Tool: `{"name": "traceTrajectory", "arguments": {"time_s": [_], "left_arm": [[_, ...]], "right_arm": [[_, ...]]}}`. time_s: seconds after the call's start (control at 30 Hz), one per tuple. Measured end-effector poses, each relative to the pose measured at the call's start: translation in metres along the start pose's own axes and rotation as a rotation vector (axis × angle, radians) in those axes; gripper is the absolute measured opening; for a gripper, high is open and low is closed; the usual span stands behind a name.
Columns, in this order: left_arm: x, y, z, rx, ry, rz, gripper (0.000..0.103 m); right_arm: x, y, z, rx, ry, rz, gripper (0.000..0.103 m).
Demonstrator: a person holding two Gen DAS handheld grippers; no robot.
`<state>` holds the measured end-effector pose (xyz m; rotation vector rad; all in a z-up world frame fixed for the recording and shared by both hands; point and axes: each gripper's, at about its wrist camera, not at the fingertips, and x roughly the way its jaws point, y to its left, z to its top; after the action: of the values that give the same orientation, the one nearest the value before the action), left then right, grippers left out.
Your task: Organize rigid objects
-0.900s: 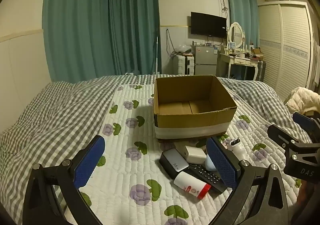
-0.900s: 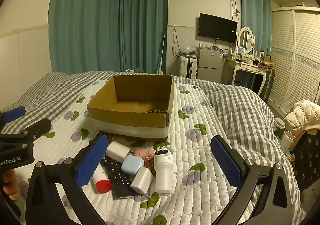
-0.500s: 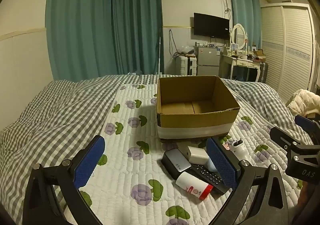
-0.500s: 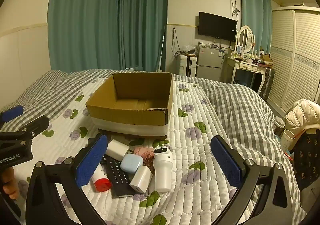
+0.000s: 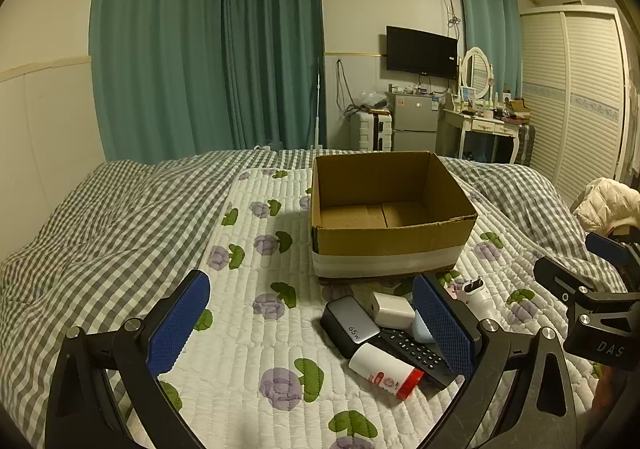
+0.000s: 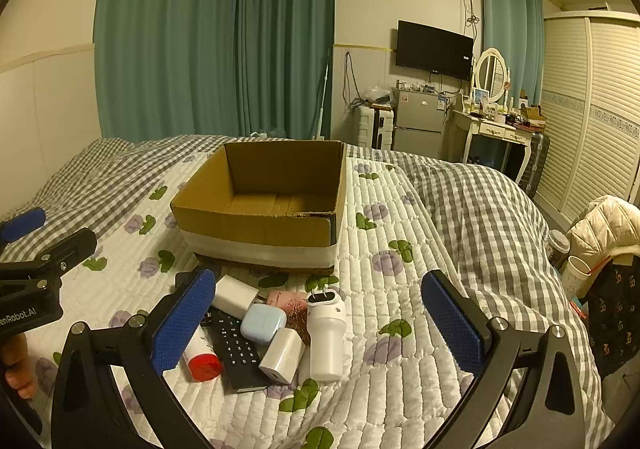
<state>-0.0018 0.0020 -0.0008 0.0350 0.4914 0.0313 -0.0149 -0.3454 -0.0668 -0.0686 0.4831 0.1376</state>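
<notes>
**Both grippers raised over the pile, nothing picked yet**

Open brown cardboard box with a white tape band (image 5: 394,227) standing mid-bed on the white quilted pad with purple flowers (image 5: 248,333), empty inside as far as visible. Just in front of its near wall, toward the near edge of the pad, a tight heap of rigid things: dark grey 65 W power bank (image 5: 349,325), white square charger (image 5: 392,309), black remote control (image 6: 236,349), white tube with a red cap (image 5: 384,370), pale blue earbud case (image 6: 263,323), second white charger block (image 6: 282,355), white cylindrical gadget with a dark top (image 6: 326,333), and something pink, half hidden, behind it.

Left hand-held gripper (image 5: 316,329) released, blue pads wide apart, nothing between them; right pad hanging above the remote and earbud case, no contact visible. Right hand-held gripper (image 6: 320,325) likewise spread and empty, framing the heap from the other side.

Compared with a second earlier: box and heap slightly lower and farther in both views, horizon a touch higher, so both grippers lifted and pulled back a little rather than committing. Heap unchanged, no item shifted.

Meaning for the task, as a judgement: still at the very start, approach and choice of first item pending. Likely next, a descent on an outer piece such as the red-capped tube or the cylindrical gadget, then transfer into the box. Risk: items overlapping, so a grasp could drag neighbours.
</notes>
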Motion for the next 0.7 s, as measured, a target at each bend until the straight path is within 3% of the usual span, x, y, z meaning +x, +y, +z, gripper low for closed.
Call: {"name": "traceTrajectory", "arguments": {"time_s": [0.7], "left_arm": [[0.0035,0.0045,0.0015,-0.015,0.011,0.024,0.103]], "right_arm": [[0.0045,0.0026,-0.0011,-0.012,0.024,-0.012,0.103]]}}
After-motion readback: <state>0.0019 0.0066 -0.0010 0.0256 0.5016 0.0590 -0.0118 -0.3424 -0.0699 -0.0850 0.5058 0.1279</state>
